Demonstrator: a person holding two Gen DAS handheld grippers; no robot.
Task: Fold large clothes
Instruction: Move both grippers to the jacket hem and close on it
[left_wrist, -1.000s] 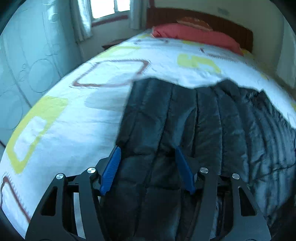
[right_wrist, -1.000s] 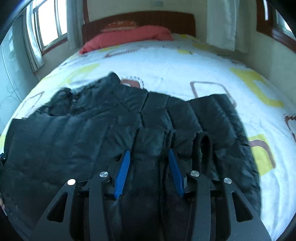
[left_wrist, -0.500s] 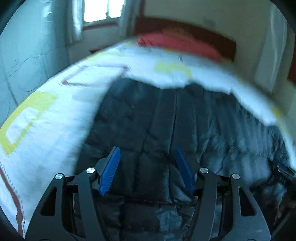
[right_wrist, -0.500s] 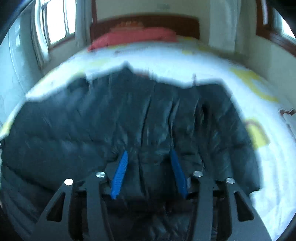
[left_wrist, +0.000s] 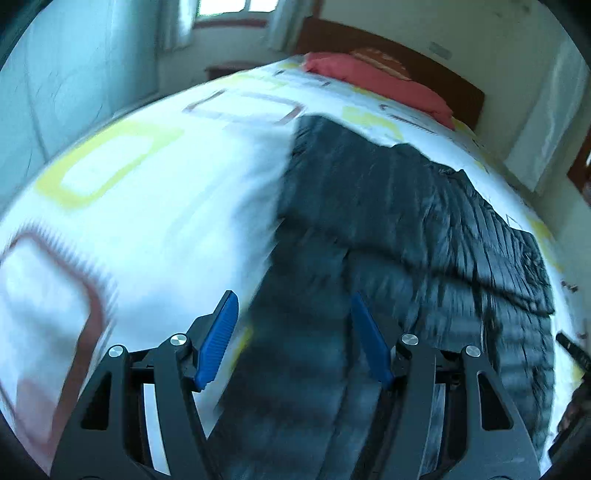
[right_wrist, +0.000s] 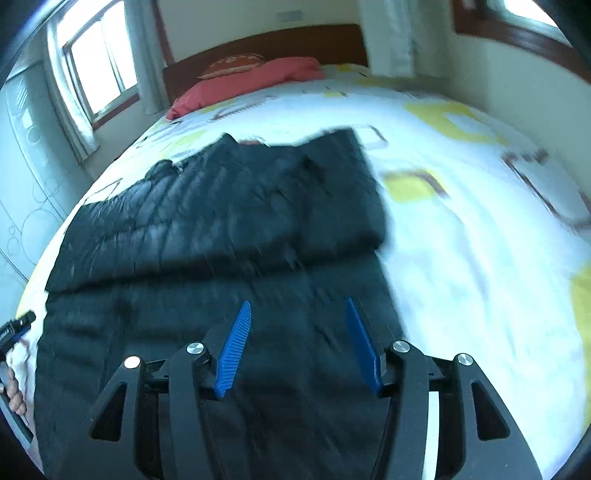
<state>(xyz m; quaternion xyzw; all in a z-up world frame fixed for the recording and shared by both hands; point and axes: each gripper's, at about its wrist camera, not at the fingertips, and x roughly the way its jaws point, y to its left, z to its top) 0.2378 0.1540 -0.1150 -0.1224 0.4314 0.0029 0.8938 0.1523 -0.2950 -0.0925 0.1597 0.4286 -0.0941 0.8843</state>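
Setting: a bed (left_wrist: 155, 206) with a white cover printed with yellow and brown squares; a red pillow (right_wrist: 255, 81) lies at the headboard.

Garment: a large black quilted jacket (right_wrist: 221, 229) lies spread across the bed. Its far part is doubled over the near part, so a raised fold edge runs across the middle in both views.

Left claw (left_wrist: 291, 332): spread, with nothing pinched. Its blue pads hang above the jacket's left border, where dark fabric meets the white cover. The picture is smeared by motion.

Right claw (right_wrist: 297, 339): spread, with no fabric pinched between the pads. It hangs above the near layer of the jacket, close to the jacket's right border.

Other detail: at the far left of the right wrist view, part of the other tool and some fingers (right_wrist: 14, 395) of the person show beside the jacket.

Step in hand: judging by the doubled layer and both empty claws, one fold looks laid down and let go. The claws seem to be between grips.

Next move: likely each claw must find a fresh edge or corner, close on the thick padding through both layers, and carry it over evenly.

Care needed: the slippery puffy fabric may slide or spring back, so a deep, firm pinch seems wise.
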